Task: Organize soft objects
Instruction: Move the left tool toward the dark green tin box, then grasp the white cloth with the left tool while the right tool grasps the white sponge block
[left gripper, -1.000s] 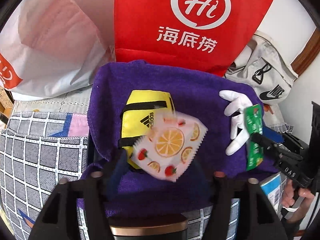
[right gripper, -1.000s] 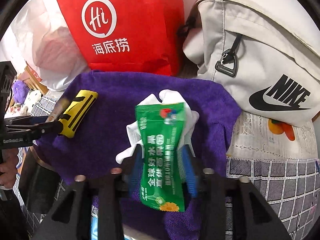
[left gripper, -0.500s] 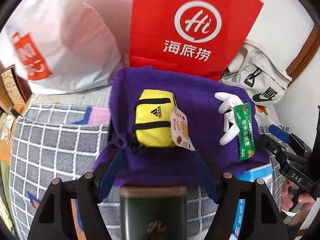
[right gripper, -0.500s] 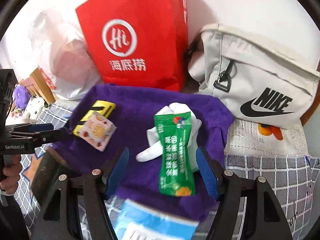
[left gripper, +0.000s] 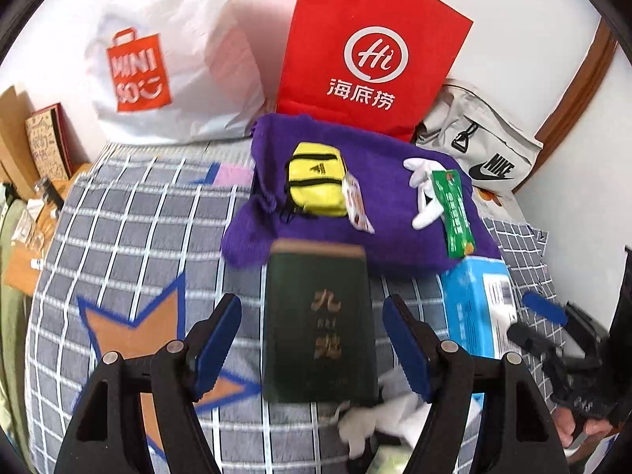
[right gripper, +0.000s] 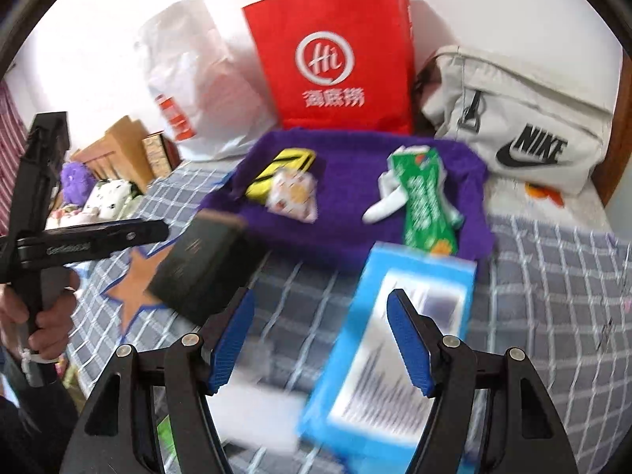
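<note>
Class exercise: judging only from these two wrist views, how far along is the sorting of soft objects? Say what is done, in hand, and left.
Done: the yellow pouch, fruit-print packet, white glove and green sachet lie on the purple towel. In hand: nothing; the left tool and right tool are open. Possibly left: the dark green box and blue box on the bedspread.

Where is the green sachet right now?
In both views, the green sachet lies across the white glove on the purple towel's right side, beyond the blue box.
</note>
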The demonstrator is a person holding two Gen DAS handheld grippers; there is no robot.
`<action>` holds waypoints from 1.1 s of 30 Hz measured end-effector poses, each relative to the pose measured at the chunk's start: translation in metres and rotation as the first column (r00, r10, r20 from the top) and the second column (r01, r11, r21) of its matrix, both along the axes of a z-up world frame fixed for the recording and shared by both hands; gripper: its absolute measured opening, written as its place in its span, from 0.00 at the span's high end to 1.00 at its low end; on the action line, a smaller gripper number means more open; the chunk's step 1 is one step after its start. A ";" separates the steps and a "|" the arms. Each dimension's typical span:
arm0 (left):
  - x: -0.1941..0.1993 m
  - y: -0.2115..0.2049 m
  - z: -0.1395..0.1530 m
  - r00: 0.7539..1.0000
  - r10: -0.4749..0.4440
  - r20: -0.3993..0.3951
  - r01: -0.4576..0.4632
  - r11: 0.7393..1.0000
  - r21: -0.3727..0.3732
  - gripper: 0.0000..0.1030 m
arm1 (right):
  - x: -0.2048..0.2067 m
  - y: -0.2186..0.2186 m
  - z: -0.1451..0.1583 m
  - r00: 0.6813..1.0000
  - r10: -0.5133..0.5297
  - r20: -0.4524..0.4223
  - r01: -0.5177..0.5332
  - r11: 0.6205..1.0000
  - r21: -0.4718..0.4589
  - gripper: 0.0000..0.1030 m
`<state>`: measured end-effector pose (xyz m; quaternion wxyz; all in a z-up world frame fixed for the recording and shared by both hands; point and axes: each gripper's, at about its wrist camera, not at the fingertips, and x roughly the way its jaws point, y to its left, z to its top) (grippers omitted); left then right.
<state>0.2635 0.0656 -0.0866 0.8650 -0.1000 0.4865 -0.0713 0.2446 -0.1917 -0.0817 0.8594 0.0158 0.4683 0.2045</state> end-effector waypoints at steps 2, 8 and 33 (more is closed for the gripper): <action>-0.009 0.003 -0.002 1.000 0.001 -0.002 -0.002 1.000 -0.013 0.30 | -0.013 0.002 -0.001 1.000 0.011 -0.020 -0.011 1.000 0.013 0.33; -0.040 0.008 -0.005 1.000 -0.012 0.014 0.012 0.999 -0.035 0.30 | -0.058 0.022 -0.009 0.997 0.045 -0.062 -0.045 0.999 -0.003 0.26; -0.077 0.009 -0.047 0.995 -0.093 -0.037 0.090 0.993 -0.071 0.30 | -0.068 0.038 -0.063 0.977 -0.139 -0.159 0.144 0.989 0.021 0.21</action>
